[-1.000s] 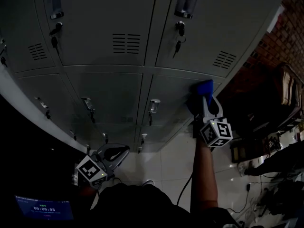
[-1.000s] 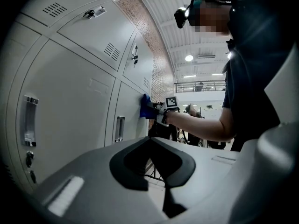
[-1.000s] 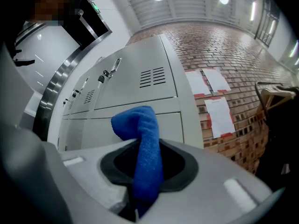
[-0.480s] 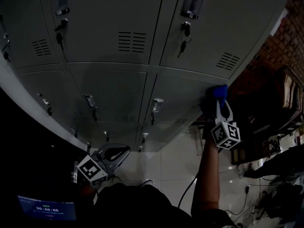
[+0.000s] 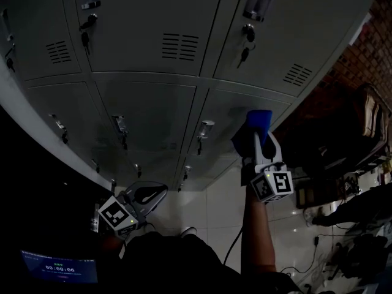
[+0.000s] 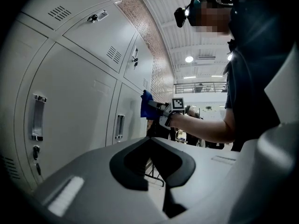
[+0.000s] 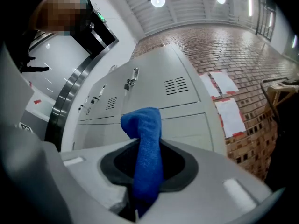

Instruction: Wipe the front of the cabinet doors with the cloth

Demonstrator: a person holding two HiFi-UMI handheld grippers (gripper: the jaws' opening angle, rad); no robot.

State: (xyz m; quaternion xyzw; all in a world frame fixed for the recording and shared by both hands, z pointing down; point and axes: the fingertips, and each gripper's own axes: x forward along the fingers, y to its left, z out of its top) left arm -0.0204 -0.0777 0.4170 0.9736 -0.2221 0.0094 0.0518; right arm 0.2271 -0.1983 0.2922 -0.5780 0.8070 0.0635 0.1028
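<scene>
A bank of grey metal cabinet doors [image 5: 147, 115] fills the head view, with handles, keys and vent slots. My right gripper [image 5: 258, 141] is shut on a blue cloth [image 5: 258, 125] and holds it against the lower right door [image 5: 236, 118]. In the right gripper view the blue cloth [image 7: 145, 157] stands up between the jaws, in front of the grey doors [image 7: 184, 118]. My left gripper [image 5: 149, 196] hangs low near the floor, away from the doors, its jaws closed on nothing. The left gripper view shows the doors [image 6: 70, 106] and, farther off, the right gripper with the cloth [image 6: 146, 105].
A brick wall [image 5: 361, 35] borders the cabinets on the right, with paper sheets [image 7: 229, 106] stuck on it. A white tiled floor [image 5: 214, 219] lies below. Furniture and clutter [image 5: 349, 182] stand at the far right. A small screen [image 5: 58, 268] glows at lower left.
My right gripper has drawn the cloth leftward and down across the lower right door, back from the door's right edge. The left gripper has stayed put.
</scene>
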